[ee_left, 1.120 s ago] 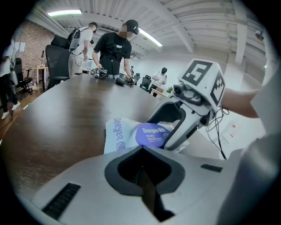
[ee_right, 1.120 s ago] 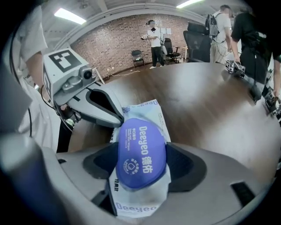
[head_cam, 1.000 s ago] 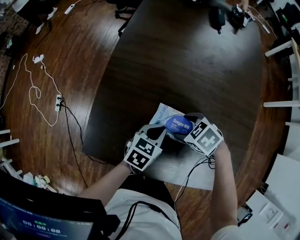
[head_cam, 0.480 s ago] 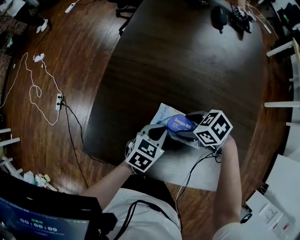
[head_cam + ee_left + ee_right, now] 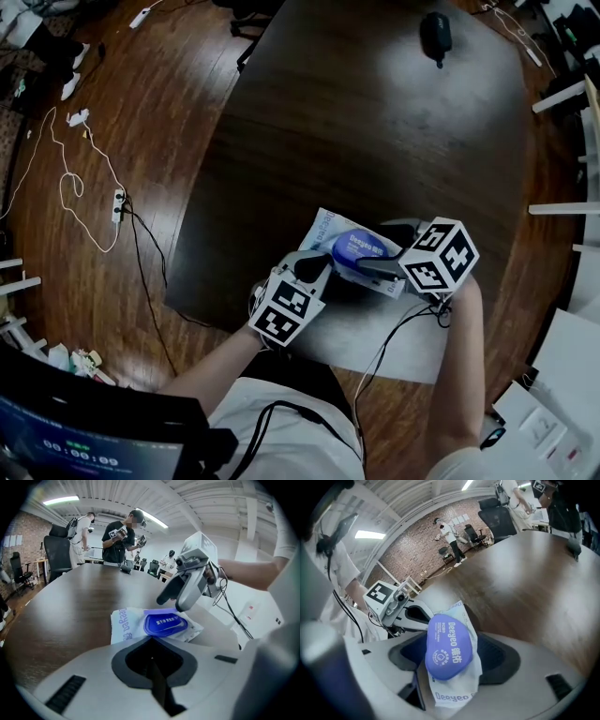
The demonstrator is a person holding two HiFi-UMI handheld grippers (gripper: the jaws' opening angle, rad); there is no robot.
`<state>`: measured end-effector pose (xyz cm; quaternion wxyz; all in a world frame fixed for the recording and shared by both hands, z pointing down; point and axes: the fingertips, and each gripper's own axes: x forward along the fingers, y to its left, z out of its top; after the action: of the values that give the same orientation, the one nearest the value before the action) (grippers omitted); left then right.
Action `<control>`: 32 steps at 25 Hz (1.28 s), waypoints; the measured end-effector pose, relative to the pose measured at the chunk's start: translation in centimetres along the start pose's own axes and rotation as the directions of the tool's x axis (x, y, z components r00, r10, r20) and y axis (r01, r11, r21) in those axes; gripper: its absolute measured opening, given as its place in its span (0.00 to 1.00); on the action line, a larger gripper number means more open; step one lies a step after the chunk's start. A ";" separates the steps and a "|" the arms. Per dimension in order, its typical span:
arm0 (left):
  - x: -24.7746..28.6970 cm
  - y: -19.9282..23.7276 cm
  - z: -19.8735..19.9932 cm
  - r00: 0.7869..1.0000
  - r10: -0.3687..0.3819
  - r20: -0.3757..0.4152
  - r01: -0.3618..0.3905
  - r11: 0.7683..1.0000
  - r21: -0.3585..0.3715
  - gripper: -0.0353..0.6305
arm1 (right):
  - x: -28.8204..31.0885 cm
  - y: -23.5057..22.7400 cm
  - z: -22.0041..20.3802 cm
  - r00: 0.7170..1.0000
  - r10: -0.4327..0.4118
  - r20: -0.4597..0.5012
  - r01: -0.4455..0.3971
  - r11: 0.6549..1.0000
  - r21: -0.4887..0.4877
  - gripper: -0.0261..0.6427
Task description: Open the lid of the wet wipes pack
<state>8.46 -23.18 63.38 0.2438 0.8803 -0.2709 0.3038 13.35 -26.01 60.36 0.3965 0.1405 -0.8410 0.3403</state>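
Note:
The wet wipes pack (image 5: 330, 232) is white with a blue lid (image 5: 360, 248) that lies shut on it, near the table's front edge. My left gripper (image 5: 315, 266) is shut, its tips at the pack's near-left edge (image 5: 125, 629), which disappears behind them. My right gripper (image 5: 377, 267) comes in from the right, tilted down, and is shut on the pack's right end. In the right gripper view the pack (image 5: 454, 693) runs down between the jaws and the lid (image 5: 449, 645) fills the gap. The left gripper view shows the lid (image 5: 166, 623) with the right gripper (image 5: 174, 603) just above it.
The dark table (image 5: 375, 131) stretches away, with a black mouse (image 5: 436, 34) at its far end. White paper (image 5: 384, 347) lies under the grippers. Cables (image 5: 80, 187) lie on the wood floor at left. People (image 5: 121, 536) stand beyond the table's far end.
My right gripper's marker cube has risen and swung to the right, so that gripper now tilts down more steeply at the pack. The left gripper and the pack have hardly moved.

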 end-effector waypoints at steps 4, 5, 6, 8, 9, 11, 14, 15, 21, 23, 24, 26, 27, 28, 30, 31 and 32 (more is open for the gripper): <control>-0.1 0.2 0.0 1.000 0.001 0.012 -0.001 1.000 0.003 0.05 | -2.0 -1.1 1.9 0.991 -0.061 0.119 0.060 0.998 0.010 0.55; -0.1 0.3 0.0 1.000 0.003 0.014 -0.003 1.000 0.005 0.05 | -2.5 -1.6 2.4 0.985 -0.080 0.153 0.078 0.997 0.019 0.55; -0.1 0.3 0.1 1.000 0.005 0.017 -0.005 1.000 0.007 0.05 | -3.1 -2.2 2.9 0.976 -0.103 0.190 0.099 0.995 0.033 0.55; -0.1 0.4 0.1 1.000 0.009 0.024 -0.010 1.000 0.012 0.05 | -4.3 -3.8 3.8 0.951 -0.161 0.265 0.147 0.986 0.073 0.55; 0.0 0.5 0.2 1.000 0.013 0.026 -0.014 1.000 0.017 0.05 | -4.8 -4.7 4.2 0.935 -0.193 0.298 0.173 0.981 0.093 0.55; 0.0 0.6 0.3 0.999 0.019 0.030 -0.020 0.999 0.026 0.05 | -5.5 -6.4 4.7 0.900 -0.258 0.352 0.224 0.965 0.133 0.55; 0.0 0.8 0.3 0.999 0.019 0.048 -0.020 1.000 0.013 0.05 | -5.9 -8.2 4.7 0.854 -0.326 0.407 0.267 0.944 0.196 0.55; 0.0 1.0 0.2 0.998 0.018 0.057 -0.018 1.000 0.001 0.05 | -5.8 -8.5 4.7 0.841 -0.338 0.423 0.269 0.939 0.216 0.55; -1.4 2.1 0.6 0.995 0.046 0.089 -0.044 0.999 -0.023 0.05 | -5.7 -9.7 4.8 0.790 -0.422 0.445 0.337 0.905 0.259 0.55; -2.0 1.7 1.2 0.993 0.049 0.112 -0.047 0.999 -0.016 0.05 | -5.7 -9.5 4.9 0.782 -0.436 0.445 0.364 0.900 0.242 0.51; -2.4 1.4 1.8 0.990 0.048 0.130 -0.047 0.999 -0.016 0.05 | -5.9 -9.1 5.1 0.777 -0.439 0.451 0.375 0.898 0.229 0.50; -3.5 0.8 3.0 0.984 0.050 0.170 -0.048 0.999 -0.013 0.05 | -7.1 -7.5 6.0 0.756 -0.437 0.487 0.385 0.899 0.208 0.50; -4.1 0.4 3.6 0.981 0.050 0.187 -0.049 0.999 -0.011 0.05 | -8.0 -6.3 6.4 0.741 -0.432 0.514 0.385 0.901 0.202 0.50; -4.8 -0.1 4.1 0.978 0.049 0.201 -0.049 0.999 -0.009 0.05 | -9.0 -4.9 6.7 0.725 -0.426 0.542 0.383 0.903 0.197 0.50; -6.2 -1.3 5.3 0.973 0.044 0.227 -0.044 0.999 -0.004 0.05 | -11.4 -1.7 7.1 0.678 -0.411 0.610 0.377 0.906 0.191 0.46; -6.9 -1.8 6.0 0.969 0.040 0.242 -0.042 0.999 0.003 0.05 | -12.9 0.0 7.2 0.643 -0.406 0.650 0.377 0.906 0.193 0.38; -7.6 -2.1 6.7 0.965 0.038 0.259 -0.042 0.999 0.011 0.05 | -14.5 1.7 7.3 0.602 -0.405 0.688 0.378 0.904 0.201 0.29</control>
<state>7.41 -23.09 53.04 0.1931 0.9087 -0.3155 0.1936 17.68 -30.25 45.16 0.0998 0.4487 -0.8701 0.1778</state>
